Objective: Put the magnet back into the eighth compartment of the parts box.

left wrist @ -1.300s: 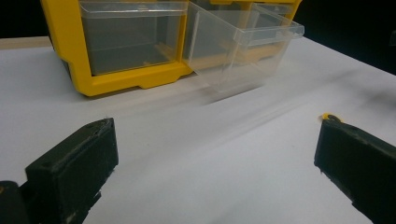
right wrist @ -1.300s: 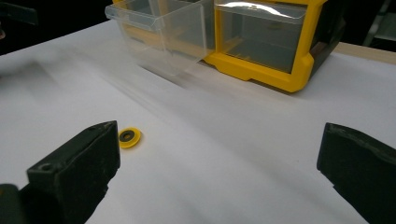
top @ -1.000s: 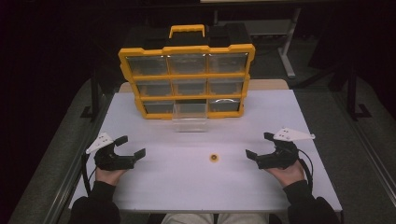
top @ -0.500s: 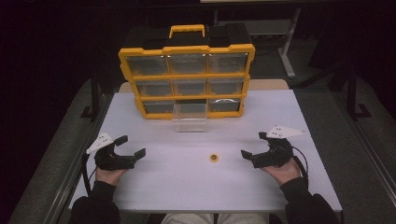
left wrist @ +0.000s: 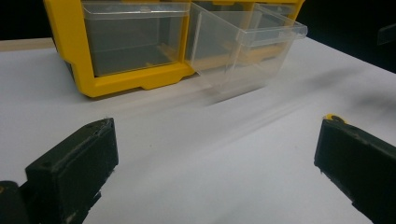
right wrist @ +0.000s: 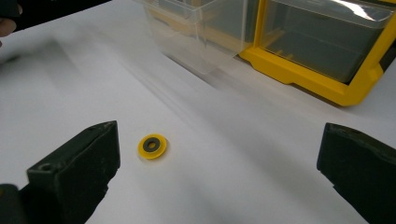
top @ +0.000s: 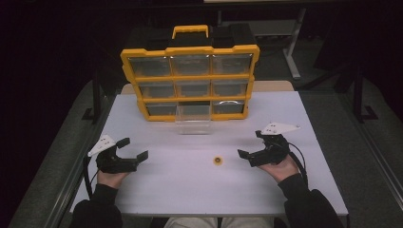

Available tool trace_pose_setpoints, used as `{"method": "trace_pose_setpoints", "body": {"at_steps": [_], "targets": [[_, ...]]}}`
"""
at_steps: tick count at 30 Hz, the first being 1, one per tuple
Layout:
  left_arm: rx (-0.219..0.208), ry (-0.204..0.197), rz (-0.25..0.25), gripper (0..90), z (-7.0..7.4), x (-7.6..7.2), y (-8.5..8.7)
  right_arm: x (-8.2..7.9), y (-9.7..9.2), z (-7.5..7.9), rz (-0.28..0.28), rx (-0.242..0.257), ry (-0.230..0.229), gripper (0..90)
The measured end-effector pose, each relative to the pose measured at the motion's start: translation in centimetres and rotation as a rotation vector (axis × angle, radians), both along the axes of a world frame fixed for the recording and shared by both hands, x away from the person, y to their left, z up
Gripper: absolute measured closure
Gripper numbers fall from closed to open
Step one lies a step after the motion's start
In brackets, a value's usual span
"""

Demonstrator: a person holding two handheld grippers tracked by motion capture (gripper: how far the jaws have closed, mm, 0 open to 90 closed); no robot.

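A small yellow disc with a dark centre (top: 217, 160) (right wrist: 152, 145) lies flat on the white table (top: 190, 190). My right gripper (top: 250, 144) (right wrist: 219, 149) stands open just right of it, not touching; in the right gripper view the disc sits close to the left jaw. My left gripper (top: 133, 148) (left wrist: 217, 140) rests open and holds nothing at the table's left; the disc's edge (left wrist: 334, 117) peeks over its right jaw. A yellow organiser case (top: 190, 76) stands at the back. One clear drawer (top: 193, 118) (left wrist: 243, 51) (right wrist: 196, 37) is pulled out of its bottom row.
The case (left wrist: 116, 79) (right wrist: 327, 70) holds several shut clear drawers and has a yellow handle (top: 190, 31) on top. Bare table lies between the grippers and the drawer. Dark floor and table legs surround the table.
My right gripper has moved left towards the yellow disc. The left gripper, the disc and the drawer have stayed put.
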State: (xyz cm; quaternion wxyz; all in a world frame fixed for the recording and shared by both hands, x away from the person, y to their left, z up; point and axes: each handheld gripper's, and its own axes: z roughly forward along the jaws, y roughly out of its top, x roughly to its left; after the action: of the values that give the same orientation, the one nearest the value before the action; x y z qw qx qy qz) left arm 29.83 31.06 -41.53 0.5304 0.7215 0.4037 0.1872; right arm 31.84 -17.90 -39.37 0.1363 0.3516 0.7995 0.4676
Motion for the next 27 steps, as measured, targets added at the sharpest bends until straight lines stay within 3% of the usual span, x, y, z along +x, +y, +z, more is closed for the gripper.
{"method": "trace_pose_setpoints", "body": {"at_steps": [6, 27], "targets": [[0.0, -0.005, 0.002, 0.0, 0.0, 0.0, 0.0, 0.3, 0.7, -0.1, 0.007, -0.031, 0.014, 0.0], [0.005, -0.005, -0.001, 0.0, 0.0, 0.0, -0.1, 1.4, 3.1, -0.6, 0.068, -0.059, 0.051, 0.0]]}}
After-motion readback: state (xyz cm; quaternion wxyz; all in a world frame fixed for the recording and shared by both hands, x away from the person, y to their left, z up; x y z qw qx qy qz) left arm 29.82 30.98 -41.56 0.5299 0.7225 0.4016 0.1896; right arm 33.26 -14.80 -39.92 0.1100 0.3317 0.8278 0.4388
